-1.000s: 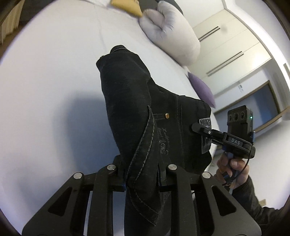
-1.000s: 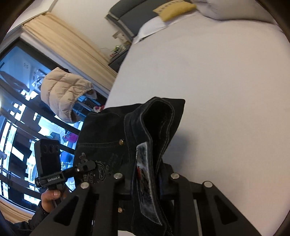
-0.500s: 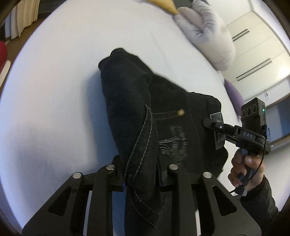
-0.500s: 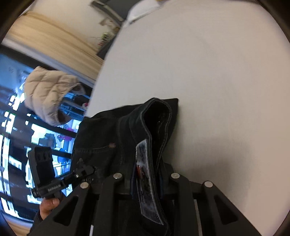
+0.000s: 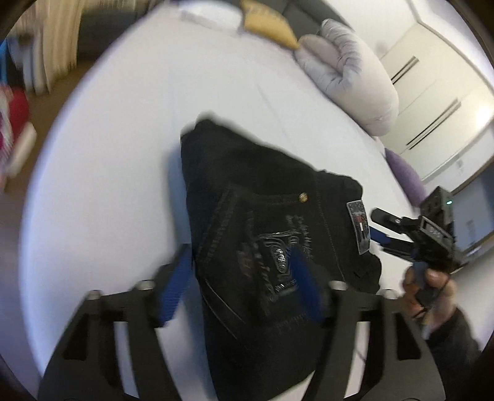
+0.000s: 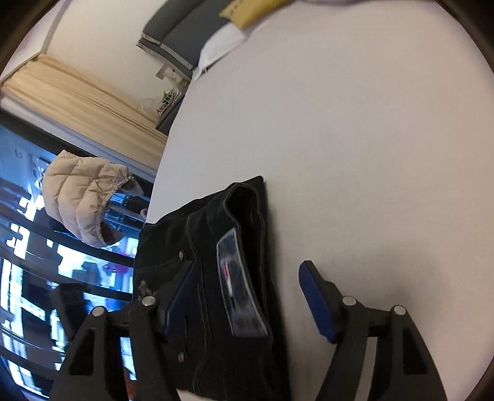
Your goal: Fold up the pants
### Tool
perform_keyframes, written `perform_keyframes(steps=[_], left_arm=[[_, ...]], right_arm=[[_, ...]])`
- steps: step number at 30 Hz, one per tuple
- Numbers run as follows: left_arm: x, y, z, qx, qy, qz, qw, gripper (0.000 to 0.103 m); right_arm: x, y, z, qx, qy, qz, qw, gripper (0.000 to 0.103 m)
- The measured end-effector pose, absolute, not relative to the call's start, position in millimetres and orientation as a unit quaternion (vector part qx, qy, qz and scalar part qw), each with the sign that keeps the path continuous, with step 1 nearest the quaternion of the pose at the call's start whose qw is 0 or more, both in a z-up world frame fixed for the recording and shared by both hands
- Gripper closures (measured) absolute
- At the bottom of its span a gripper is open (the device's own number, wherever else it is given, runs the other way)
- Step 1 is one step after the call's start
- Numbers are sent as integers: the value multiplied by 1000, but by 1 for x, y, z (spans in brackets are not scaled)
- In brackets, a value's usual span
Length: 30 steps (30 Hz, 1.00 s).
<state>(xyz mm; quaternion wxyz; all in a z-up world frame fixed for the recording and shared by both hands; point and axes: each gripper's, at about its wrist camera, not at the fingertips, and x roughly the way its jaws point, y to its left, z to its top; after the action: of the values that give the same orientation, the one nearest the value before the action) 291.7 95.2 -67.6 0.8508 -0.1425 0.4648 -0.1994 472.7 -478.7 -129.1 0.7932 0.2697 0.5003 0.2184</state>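
Observation:
Black denim pants (image 5: 262,222), folded, lie on the white bed (image 5: 123,138). The waistband end with its grey label (image 5: 358,225) points toward me. My left gripper (image 5: 240,277) straddles the near left part of the waistband. Its jaws are opening, the blue pads (image 5: 176,283) stand off the cloth, and nothing is held. In the right wrist view the pants (image 6: 213,277) lie between the blue pads (image 6: 315,302) of my right gripper (image 6: 247,299). Its jaws are also opening and grip nothing. A hand (image 5: 432,283) holds the right gripper (image 5: 386,231) at the label corner.
A grey puffy bundle (image 5: 349,77), a yellow pillow (image 5: 268,27) and a purple cushion (image 5: 404,172) sit at the bed's far side. A beige down jacket (image 6: 83,194) hangs by the window, left of the bed edge. White sheet spreads beyond the pants.
Both grippers were shut on the raised waistband; now both have spread their jaws and let go. The pants have sunk flat onto the bed, and both hands moved lower.

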Motion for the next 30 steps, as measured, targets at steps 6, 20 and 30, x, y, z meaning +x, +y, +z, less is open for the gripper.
perform_keyframes(steps=[6,20,30], left_arm=[[191,74,32,-29,267,-98,958,0],[21,55,175,41,73,59,995,0],[-8,62,193,19,183,73,980,0]], right_arm=[[406,-488,-69,185,422,165,872,28],[241,-495,135,65,51,68,994,0],[178,-487,200,32,-16,57,998,0]])
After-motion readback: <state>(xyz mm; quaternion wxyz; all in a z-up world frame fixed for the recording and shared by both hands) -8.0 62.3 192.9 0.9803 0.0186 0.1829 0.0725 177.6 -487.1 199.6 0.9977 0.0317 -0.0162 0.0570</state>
